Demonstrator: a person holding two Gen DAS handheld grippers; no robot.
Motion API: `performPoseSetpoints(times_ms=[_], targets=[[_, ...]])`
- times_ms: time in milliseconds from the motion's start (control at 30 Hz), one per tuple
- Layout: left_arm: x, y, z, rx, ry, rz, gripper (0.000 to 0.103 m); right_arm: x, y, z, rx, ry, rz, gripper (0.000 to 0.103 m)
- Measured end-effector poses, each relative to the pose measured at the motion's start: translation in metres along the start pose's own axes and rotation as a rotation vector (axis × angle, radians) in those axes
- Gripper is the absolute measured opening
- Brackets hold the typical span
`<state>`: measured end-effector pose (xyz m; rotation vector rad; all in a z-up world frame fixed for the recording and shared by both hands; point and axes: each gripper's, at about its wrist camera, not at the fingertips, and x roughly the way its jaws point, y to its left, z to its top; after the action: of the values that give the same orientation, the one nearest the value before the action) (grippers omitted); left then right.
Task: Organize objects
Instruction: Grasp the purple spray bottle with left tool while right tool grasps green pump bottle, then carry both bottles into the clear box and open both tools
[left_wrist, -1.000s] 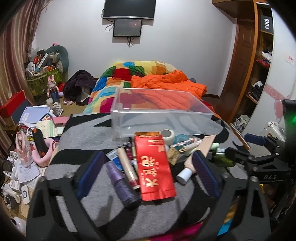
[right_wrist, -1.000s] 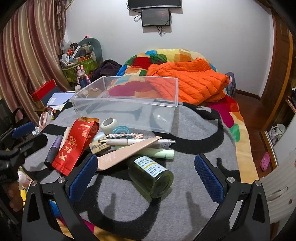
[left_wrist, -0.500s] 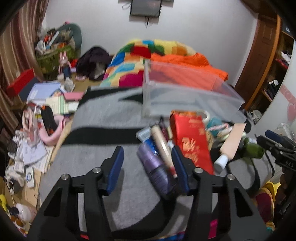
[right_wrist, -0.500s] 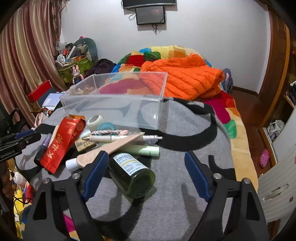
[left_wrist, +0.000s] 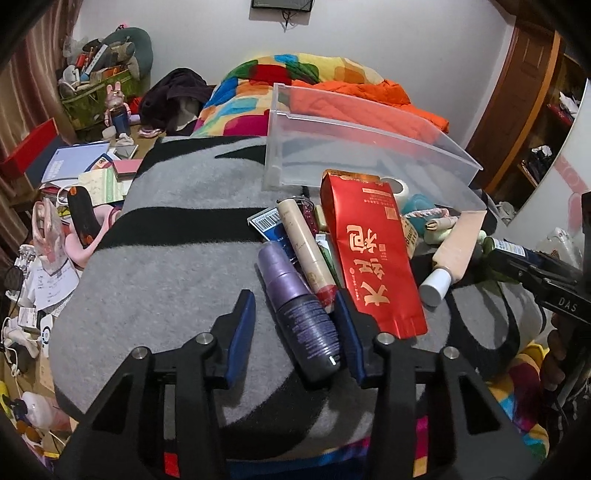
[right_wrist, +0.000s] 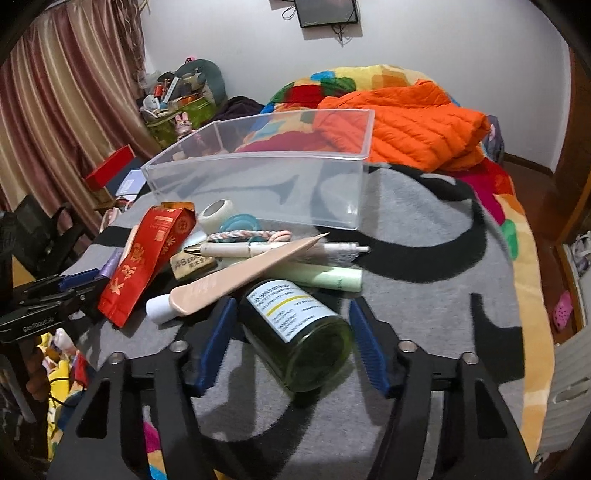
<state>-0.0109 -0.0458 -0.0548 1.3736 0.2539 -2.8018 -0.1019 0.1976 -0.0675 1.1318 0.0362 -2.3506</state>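
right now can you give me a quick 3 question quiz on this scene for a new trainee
1. True or false: the clear plastic bin already holds the red foil pouch.
2. Which item lies between the pads of the left gripper? A) purple spray bottle B) white tape roll C) pen
3. Fill in: the right gripper straddles the green glass ___, which lies on its side on the grey and black blanket.

Key: 1 false, the pouch lies on the blanket in front of the empty bin. 2 A, the jaws are closing around it. 3 bottle, with the jaws closing on either side.
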Motion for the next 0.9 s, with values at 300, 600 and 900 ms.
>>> performPoseSetpoints(times_ms=[300,600,900], targets=[[-0.002,0.009,-0.007,0.025,0.006,0.073,0.026,-0.012,0.004,-0.011,-0.043,-0.001,-0.004,0.057],[0.001,0.020,-0.002,-0.028,-0.043,0.032,0.025,-0.014,0.018,-0.019,-0.104,0.014,-0.008,0.039],[-0.026,0.018,0.012,-0.003,-0.150,0.051,0.025,-0.038,0.011,-0.016,-0.063,-0.042,-0.034,0.039]])
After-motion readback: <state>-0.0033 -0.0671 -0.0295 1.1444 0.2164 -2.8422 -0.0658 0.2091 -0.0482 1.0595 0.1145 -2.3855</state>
